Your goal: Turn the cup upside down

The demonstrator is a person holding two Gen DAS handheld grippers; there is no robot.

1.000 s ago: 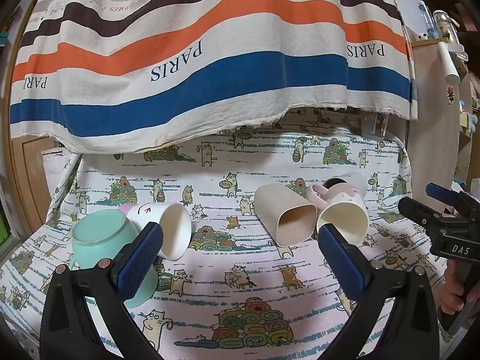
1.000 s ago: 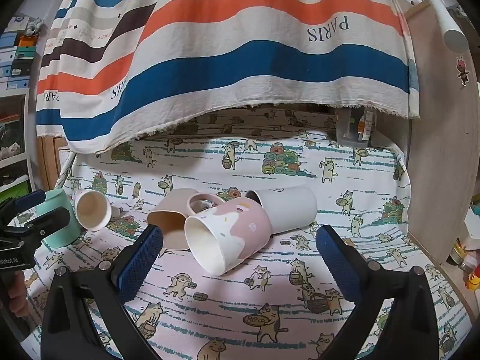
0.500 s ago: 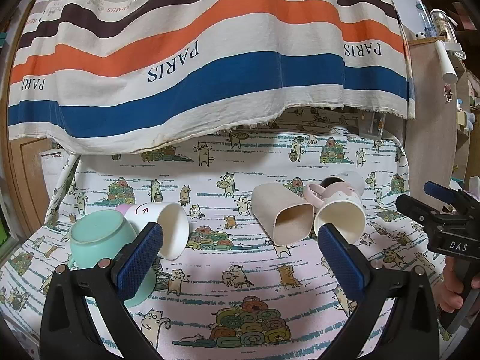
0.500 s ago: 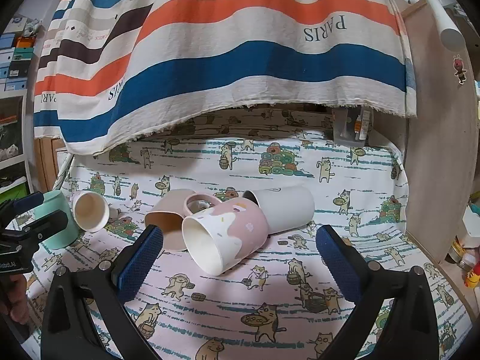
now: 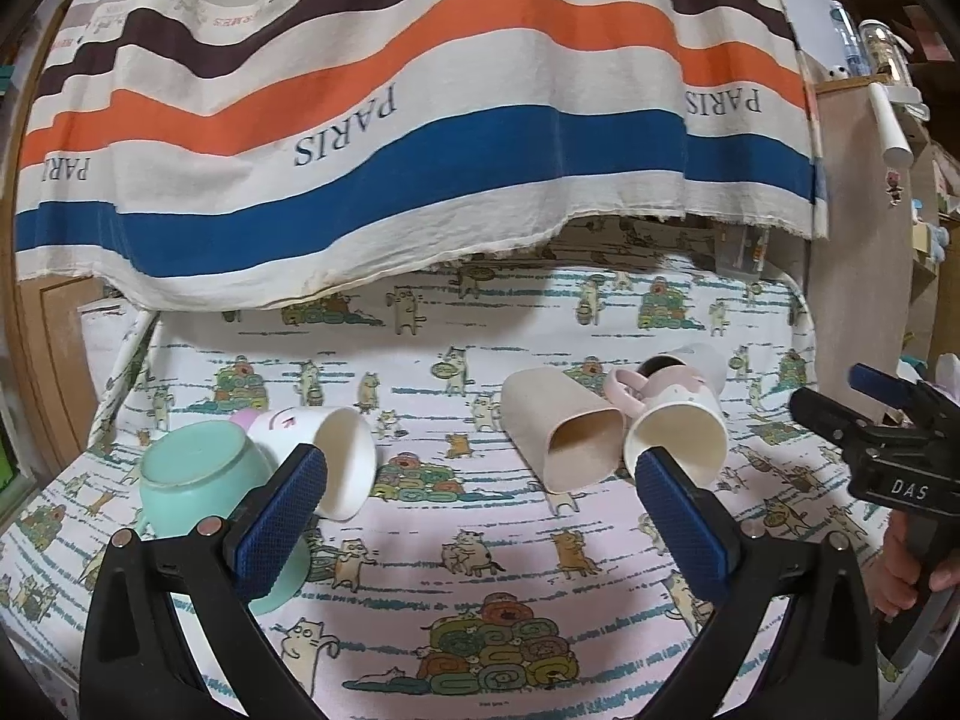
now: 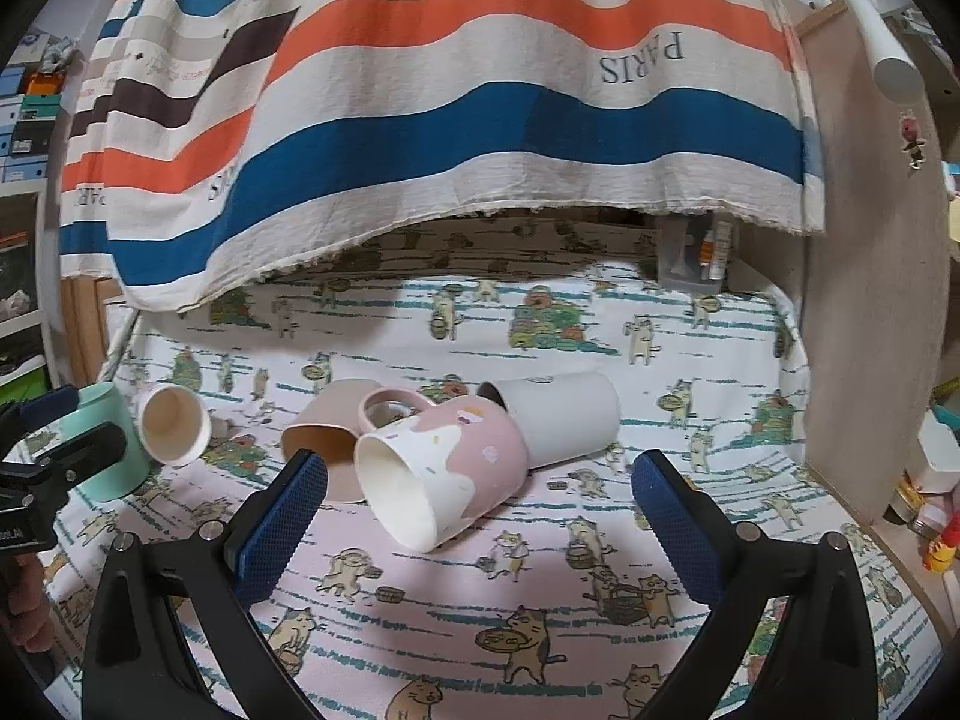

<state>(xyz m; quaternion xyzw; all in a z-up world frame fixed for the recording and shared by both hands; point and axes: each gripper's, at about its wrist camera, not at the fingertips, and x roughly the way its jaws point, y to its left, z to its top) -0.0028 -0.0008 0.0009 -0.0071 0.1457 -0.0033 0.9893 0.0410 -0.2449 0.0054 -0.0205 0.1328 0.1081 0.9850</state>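
Several cups sit on the cat-print cloth. A mint cup [image 5: 198, 474] stands upside down at the left; it also shows in the right wrist view [image 6: 111, 450]. A small white cup [image 5: 327, 456] [image 6: 174, 426], a beige square cup [image 5: 564, 438] [image 6: 336, 426], a pink-and-white mug [image 5: 675, 432] [image 6: 438, 468] and a grey cup [image 6: 561, 420] lie on their sides. My left gripper [image 5: 480, 516] is open and empty above the cloth between the white and beige cups. My right gripper [image 6: 480, 516] is open and empty, just short of the pink mug.
A striped PARIS cloth [image 5: 420, 138] hangs over the back of the table. A wooden panel [image 6: 870, 300] walls the right side. A small clear box [image 6: 696, 264] stands at the back right corner. Small items [image 6: 930, 516] lie beyond the right edge.
Both grippers have shifted only slightly; the cups look a little nearer in the right wrist view. No cup has moved.
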